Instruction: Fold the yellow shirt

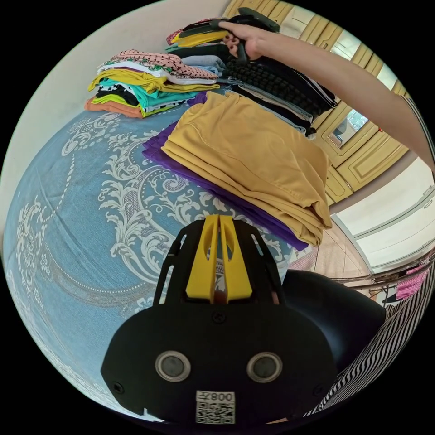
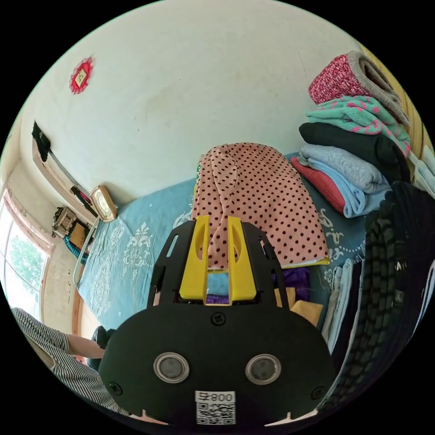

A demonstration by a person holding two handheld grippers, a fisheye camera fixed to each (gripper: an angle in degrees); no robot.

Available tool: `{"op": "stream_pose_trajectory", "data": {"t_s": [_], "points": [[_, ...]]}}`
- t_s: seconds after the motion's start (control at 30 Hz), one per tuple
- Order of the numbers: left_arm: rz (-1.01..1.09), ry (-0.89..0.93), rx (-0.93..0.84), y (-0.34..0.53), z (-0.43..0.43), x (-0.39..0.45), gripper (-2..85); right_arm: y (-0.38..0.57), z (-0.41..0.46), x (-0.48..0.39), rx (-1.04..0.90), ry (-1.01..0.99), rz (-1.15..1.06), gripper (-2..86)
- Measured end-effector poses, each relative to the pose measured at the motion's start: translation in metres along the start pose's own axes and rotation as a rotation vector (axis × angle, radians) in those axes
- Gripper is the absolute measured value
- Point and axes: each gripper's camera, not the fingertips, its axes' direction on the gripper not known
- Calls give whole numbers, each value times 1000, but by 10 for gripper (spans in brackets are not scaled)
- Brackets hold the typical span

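Note:
The yellow shirt (image 1: 253, 158) lies folded in a thick rectangle on top of a purple garment (image 1: 195, 174) on the blue patterned bedspread (image 1: 68, 204). My left gripper (image 1: 219, 222) hovers just short of the shirt's near edge, jaws shut with nothing between them. A hand holds my right gripper (image 1: 204, 36) high over the stacks behind the shirt. In the right gripper view, my right gripper (image 2: 218, 222) is open and empty in front of a pink polka-dot garment (image 2: 258, 199). A corner of the yellow shirt (image 2: 308, 310) shows low beside it.
Stacks of folded clothes (image 1: 145, 81) line the wall, with a dark pile (image 1: 281, 86) behind the shirt and more folded piles (image 2: 353, 149) to the right. The person's striped clothing (image 1: 389, 335) and the bed's edge lie beside the shirt. A wardrobe (image 1: 362, 149) stands beyond.

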Motion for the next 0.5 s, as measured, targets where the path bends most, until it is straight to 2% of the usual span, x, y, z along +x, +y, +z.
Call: {"op": "stream_pose_trajectory", "data": {"t_s": [0.27,0.5], "points": [[13,-29,14,-29,-35,34,2,-72,85,-47,3,58,-35,89],[13,-27,20,-64,-72,66,2,-91,144,-87,36,121,-26,91]]}}
